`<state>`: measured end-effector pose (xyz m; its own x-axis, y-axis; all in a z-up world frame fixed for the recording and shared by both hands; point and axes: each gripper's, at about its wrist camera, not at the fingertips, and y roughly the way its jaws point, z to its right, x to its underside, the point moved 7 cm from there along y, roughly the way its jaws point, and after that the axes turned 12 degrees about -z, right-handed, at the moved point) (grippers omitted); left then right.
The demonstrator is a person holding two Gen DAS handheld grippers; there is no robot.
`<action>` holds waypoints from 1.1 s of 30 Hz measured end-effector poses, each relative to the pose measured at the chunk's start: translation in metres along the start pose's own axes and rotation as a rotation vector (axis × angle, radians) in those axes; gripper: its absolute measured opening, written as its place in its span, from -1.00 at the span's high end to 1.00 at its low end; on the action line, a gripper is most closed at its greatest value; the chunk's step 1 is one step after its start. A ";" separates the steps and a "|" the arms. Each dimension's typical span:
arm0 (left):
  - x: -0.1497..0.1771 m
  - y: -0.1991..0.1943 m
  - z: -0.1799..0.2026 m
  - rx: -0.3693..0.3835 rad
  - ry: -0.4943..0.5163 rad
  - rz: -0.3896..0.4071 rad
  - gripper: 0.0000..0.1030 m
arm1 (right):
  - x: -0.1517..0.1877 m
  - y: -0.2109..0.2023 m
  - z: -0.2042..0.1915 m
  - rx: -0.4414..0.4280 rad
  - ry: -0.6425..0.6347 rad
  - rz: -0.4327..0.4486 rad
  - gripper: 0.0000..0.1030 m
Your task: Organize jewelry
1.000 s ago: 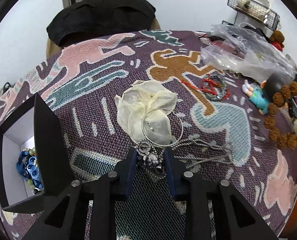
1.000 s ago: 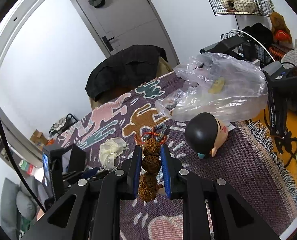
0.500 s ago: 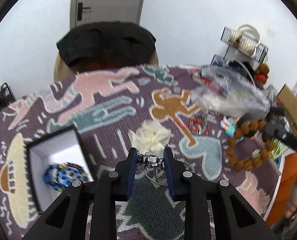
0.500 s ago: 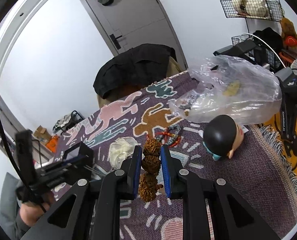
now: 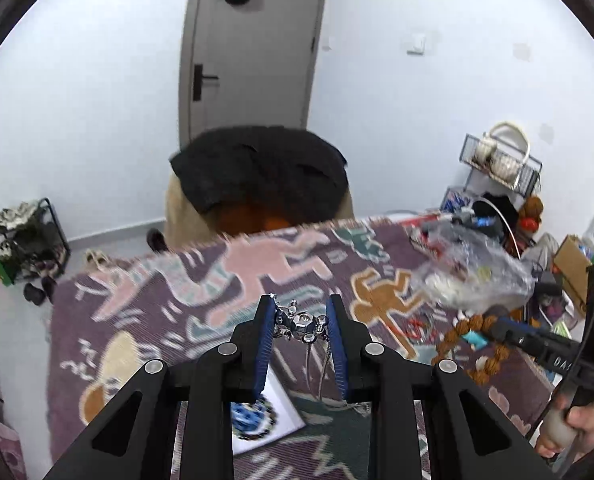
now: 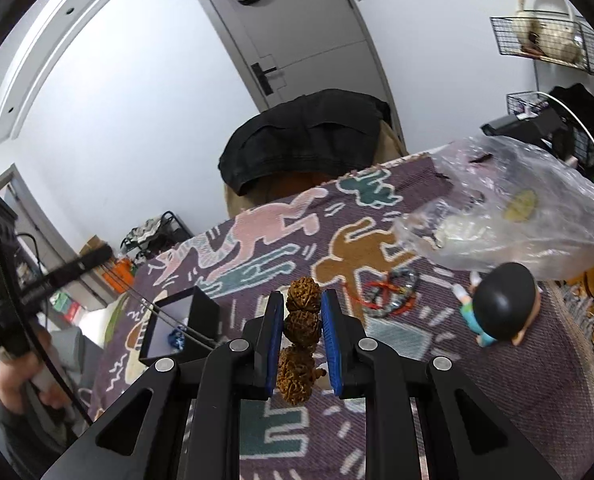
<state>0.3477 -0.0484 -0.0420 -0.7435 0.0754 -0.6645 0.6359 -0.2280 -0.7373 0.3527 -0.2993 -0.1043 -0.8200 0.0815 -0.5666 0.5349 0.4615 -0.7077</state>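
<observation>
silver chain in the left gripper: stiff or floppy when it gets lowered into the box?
Likely floppy: below the left gripper, the silver chain hangs in loose strands. Probably light and prone to swing. It may snag on the box rim.

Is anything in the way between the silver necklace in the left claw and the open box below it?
Nothing visible. The left claw grips the silver necklace above the open box, whose opening faces up, holding only a blue beaded piece. The chain dangles free.
</observation>
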 end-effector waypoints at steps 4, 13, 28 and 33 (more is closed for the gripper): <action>-0.007 -0.015 -0.017 -0.024 -0.015 0.032 0.47 | -0.003 0.004 -0.011 -0.006 -0.020 -0.005 0.60; -0.029 -0.050 -0.047 -0.089 -0.024 0.091 0.96 | -0.008 0.014 -0.029 -0.021 -0.050 -0.016 0.61; -0.072 -0.108 -0.024 -0.170 0.080 0.219 0.96 | -0.009 0.014 -0.039 -0.029 -0.076 -0.008 0.61; -0.085 -0.131 -0.017 -0.193 0.100 0.267 0.97 | 0.003 0.035 -0.017 0.029 -0.034 -0.091 -0.16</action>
<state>0.3315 -0.0083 0.1089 -0.5273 0.1349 -0.8389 0.8401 -0.0653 -0.5385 0.3656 -0.2678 -0.1237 -0.8583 0.0097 -0.5131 0.4645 0.4397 -0.7687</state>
